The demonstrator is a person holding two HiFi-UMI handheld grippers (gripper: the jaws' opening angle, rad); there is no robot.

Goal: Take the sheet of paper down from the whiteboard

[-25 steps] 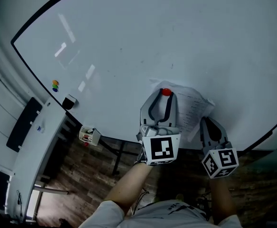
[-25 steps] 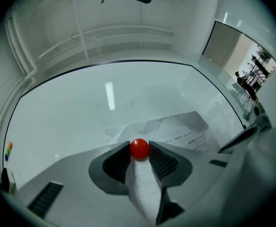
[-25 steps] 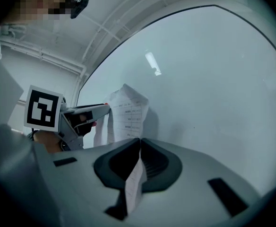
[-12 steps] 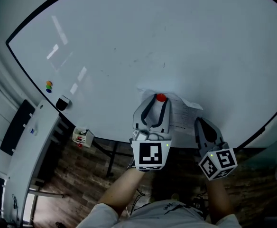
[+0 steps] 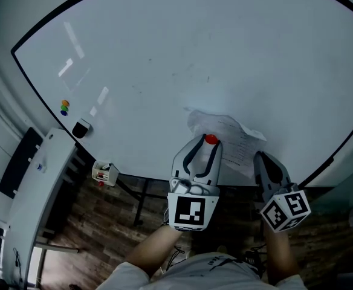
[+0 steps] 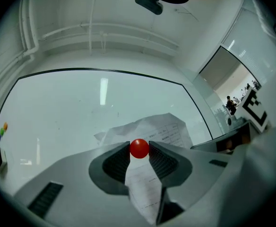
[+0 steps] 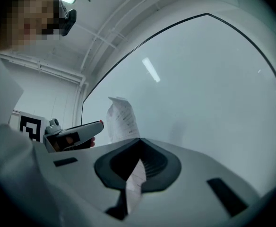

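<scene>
Head view: left gripper [image 5: 208, 144] pinches the red magnet [image 5: 210, 139]; sheet of paper [image 5: 228, 132] lies crumpled just beyond its tips, against the whiteboard [image 5: 194, 53].
Left gripper view: pads clamp the magnet.
Right gripper view: right gripper [image 7: 138, 160] is shut on the sheet's edge.
Best to draw the sheet away gently, without tearing.

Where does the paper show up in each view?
Head view: paper right of centre, low, beyond the magnet.
Left gripper view: paper at centre, behind the magnet and running down under the jaws.
Right gripper view: paper left of centre, rising from the shut jaws.
Shared landmark: the whiteboard behind it.
</scene>
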